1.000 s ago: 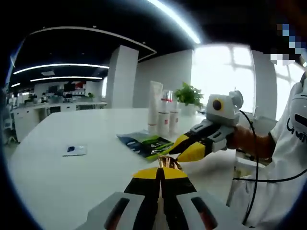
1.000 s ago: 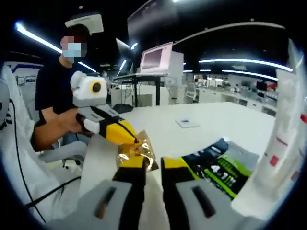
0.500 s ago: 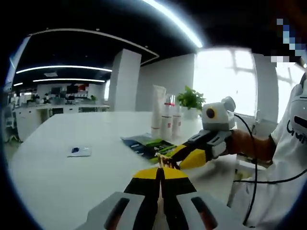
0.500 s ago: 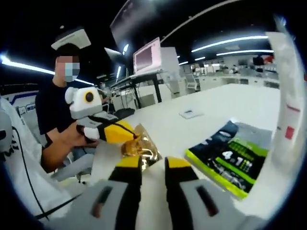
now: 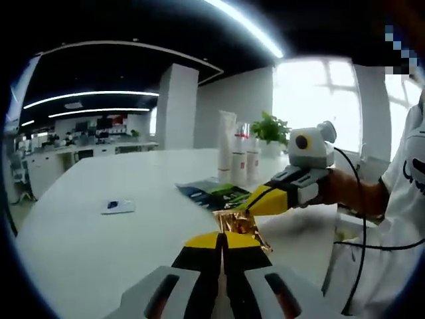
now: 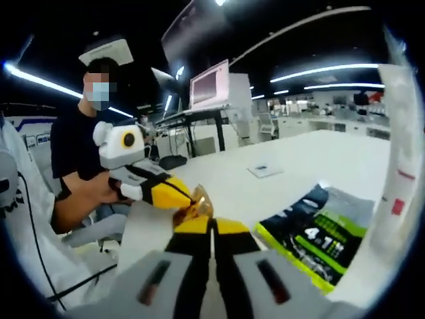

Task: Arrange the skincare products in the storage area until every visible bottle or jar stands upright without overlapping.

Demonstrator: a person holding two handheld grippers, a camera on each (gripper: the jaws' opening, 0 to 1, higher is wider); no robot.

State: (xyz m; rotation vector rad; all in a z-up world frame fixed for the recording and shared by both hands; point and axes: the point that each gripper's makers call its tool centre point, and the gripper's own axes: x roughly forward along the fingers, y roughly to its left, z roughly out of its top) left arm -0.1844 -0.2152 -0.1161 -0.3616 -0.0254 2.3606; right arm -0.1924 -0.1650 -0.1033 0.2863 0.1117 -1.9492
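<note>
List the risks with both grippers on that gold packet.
1. Both the left gripper and the right gripper pinch the same small gold packet; pulling apart may tear the foil.
2. The packet is held near the table edge; if released, it could drop off.
3. The tubes stand close together just beyond the green pouch; a wide swing of the right gripper may topple them.

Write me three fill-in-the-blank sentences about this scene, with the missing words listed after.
1. Both grippers, left and right, pinch a crinkled ____-coloured packet.
2. The bottles stand ____ on the table.
3. The green and black pouch lies ____ on the table.

Missing words: gold; upright; flat
</note>
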